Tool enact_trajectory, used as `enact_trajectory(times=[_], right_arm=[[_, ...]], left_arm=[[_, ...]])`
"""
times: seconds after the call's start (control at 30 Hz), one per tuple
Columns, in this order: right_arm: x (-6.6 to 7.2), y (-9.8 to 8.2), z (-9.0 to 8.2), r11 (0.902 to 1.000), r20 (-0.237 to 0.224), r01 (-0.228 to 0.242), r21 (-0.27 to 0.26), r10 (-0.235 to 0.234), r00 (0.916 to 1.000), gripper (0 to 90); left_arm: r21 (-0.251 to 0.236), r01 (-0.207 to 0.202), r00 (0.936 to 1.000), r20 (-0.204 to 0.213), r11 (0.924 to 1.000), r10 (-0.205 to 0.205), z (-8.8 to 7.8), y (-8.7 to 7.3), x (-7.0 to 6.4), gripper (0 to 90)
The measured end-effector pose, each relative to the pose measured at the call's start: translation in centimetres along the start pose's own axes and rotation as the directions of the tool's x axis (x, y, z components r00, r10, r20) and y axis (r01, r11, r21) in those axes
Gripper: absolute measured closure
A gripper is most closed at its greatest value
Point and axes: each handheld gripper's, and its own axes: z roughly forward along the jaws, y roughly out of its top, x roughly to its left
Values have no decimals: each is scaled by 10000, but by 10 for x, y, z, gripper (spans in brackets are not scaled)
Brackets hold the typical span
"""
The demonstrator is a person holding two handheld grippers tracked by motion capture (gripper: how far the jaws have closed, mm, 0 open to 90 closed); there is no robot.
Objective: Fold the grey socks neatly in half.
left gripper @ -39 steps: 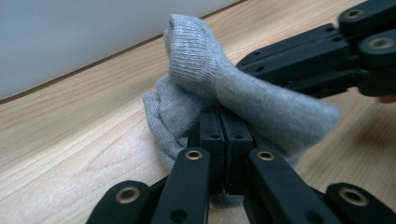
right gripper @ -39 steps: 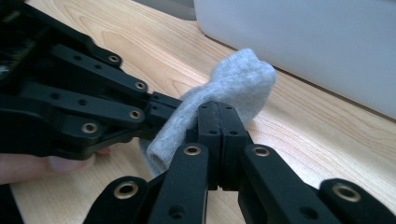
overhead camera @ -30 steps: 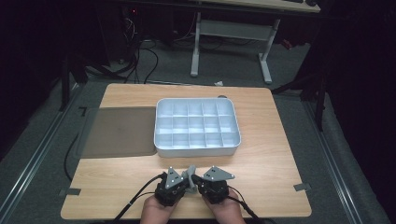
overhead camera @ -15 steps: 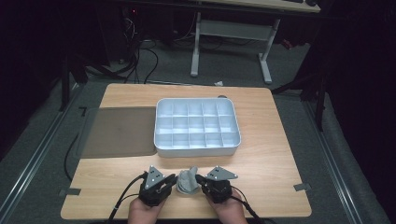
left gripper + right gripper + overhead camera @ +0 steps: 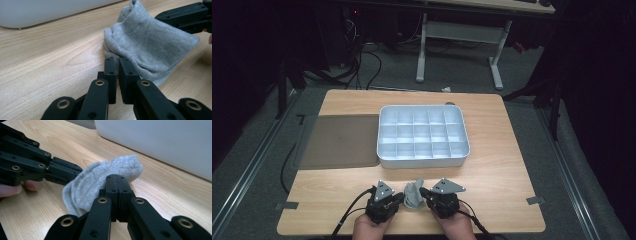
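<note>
Grey sock [image 5: 413,194] bunched on desk [image 5: 512,150] at 6 o'clock of white tray [image 5: 384,161], pinched by right gripper [image 5: 426,192], left gripper [image 5: 399,199] near-closed on its edge, closing slightly.

Since a second ago the left gripper [image 5: 398,199] has drawn away leftward from the right gripper [image 5: 424,194], so the gap between the two has widened. The grey sock [image 5: 413,194], then bunched tight between the two grippers, now stands stretched across that gap. The left gripper's jaws have just been closing on the sock's edge
</note>
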Motion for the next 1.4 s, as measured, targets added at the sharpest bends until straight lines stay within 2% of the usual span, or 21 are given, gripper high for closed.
enact_trajectory(times=[0.37, 0.57, 0.8, 0.9, 0.97, 1.03, 1.13, 1.3, 1.4], right_arm=[[4, 0, -1, 10000, -83, 52, 8, -52, 10000, 900], [1, 0, 0, 10000, 6, -26, 48, 26, 10000, 900], [2, -3, -1, 10000, -42, 43, 30, -43, 10000, 900], [3, -9, 3, 9997, 37, 157, 165, -158, 9999, 900], [0, -11, 3, 9999, -119, -5, 139, 6, 9999, 900], [0, -11, 4, 9998, -142, 85, 165, -83, 9999, 900], [2, -11, 5, 9997, -149, 194, 147, -192, 9997, 900], [5, -13, 5, 9994, -88, 354, 42, -354, 9993, 900], [6, -14, 5, 9991, -94, 432, -7, -432, 9990, 900]], left_arm=[[1, -291, 9996, 59, 9996, 291, 10, 4, -13, 853], [56, -778, 9969, 138, 9970, 777, 17, 8, -25, 858], [245, -1011, 9948, 176, 9946, 1006, 22, 9, -27, 865], [265, -869, 9960, 236, 9959, 863, 20, 8, -25, 852], [165, -791, 9967, 209, 9967, 788, 16, 8, -22, 835], [-26, -709, 9974, 118, 9975, 709, 12, 8, -18, 835], [-614, -531, 9985, 131, 9967, 540, 1, 14, -14, 845], [-1364, -728, 9928, 851, 9880, 849, -6, 29, -23, 880], [-1469, -884, 9906, 907, 9852, 1024, 2, 41, -29, 896]])
